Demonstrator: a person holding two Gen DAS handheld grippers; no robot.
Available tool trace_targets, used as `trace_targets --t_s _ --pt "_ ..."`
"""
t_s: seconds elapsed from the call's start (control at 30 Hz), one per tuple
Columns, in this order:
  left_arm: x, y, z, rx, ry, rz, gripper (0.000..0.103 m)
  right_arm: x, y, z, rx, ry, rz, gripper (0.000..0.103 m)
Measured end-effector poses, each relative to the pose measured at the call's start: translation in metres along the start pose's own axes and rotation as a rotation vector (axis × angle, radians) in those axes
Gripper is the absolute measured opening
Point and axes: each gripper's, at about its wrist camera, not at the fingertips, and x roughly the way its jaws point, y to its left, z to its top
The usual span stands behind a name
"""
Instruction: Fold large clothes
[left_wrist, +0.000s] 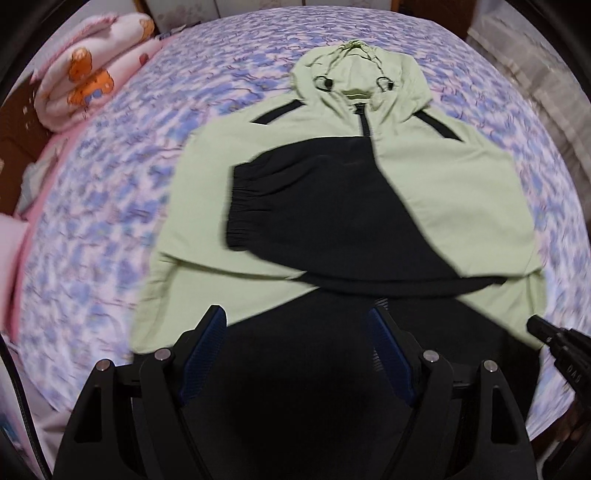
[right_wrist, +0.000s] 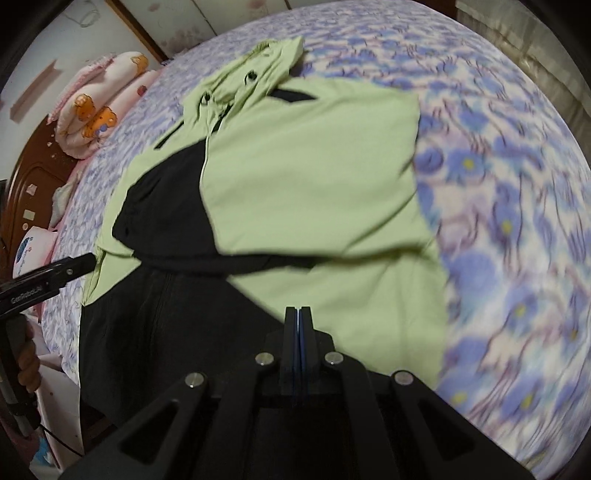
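in the left wrist view, the jacket (left_wrist: 332, 184) is seen spread on the bed (left_wrist: 110, 184), hood away, both sleeves folded across the chest, the black cuff lying on top. the left gripper (left_wrist: 295, 325) is held above the black hem, its fingers spread wide with nothing between them. the right gripper (left_wrist: 543, 328) is seen at the hem's right corner.

in the right wrist view, the right gripper (right_wrist: 299, 314) is clenched tight on nothing, over the green lower part. for the hem fold to be done well, both hem corners should be pinched evenly and the crease kept square, so the sleeves are not dragged loose.
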Motion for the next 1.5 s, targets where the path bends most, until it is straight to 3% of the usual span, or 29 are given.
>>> trace_targets --t_s 0.07,0.2,0.33,0.43,0.5,0.53,0.63,0.87,1.03,1.27,1.5 --pt "-0.007 0.016 -0.002 0.033 0.003 -0.015 0.078 -0.001 0.014 -0.008 0.044 0.004 -0.012 0.001" --pt "-0.019 0.05 0.004 0.096 0.026 -0.028 0.078 -0.006 0.036 -0.011 0.128 0.008 -0.045 0.023" --pt "-0.029 0.085 0.027 0.133 0.046 -0.041 0.078 -0.014 0.05 0.003 0.175 0.0 -0.053 0.023" --pt "-0.034 0.105 0.053 0.155 0.069 -0.06 0.078 -0.022 0.06 0.03 0.193 0.001 -0.058 0.03" --pt "-0.037 0.116 0.073 0.158 0.057 -0.087 0.078 -0.027 0.067 0.05 0.178 0.007 -0.08 0.048" --pt "-0.039 0.123 0.085 0.149 0.044 -0.117 0.078 -0.029 0.069 0.061 0.168 0.017 -0.099 0.05" --pt "-0.042 0.137 0.126 0.124 0.025 -0.19 0.078 -0.032 0.072 0.1 0.171 0.04 -0.134 0.052" --pt "-0.048 0.157 0.228 0.128 -0.066 -0.177 0.078 -0.042 0.074 0.199 0.169 -0.031 -0.111 0.053" --pt "-0.042 0.161 0.3 0.125 -0.108 -0.087 0.078 -0.043 0.074 0.265 0.133 -0.085 -0.124 0.057" --pt "-0.005 0.141 0.386 0.09 -0.11 -0.112 0.078 -0.023 0.059 0.35 0.097 -0.155 -0.113 0.057" --pt "0.051 0.076 0.431 0.148 -0.123 -0.151 0.078 0.03 0.036 0.405 0.081 -0.209 -0.094 0.058"
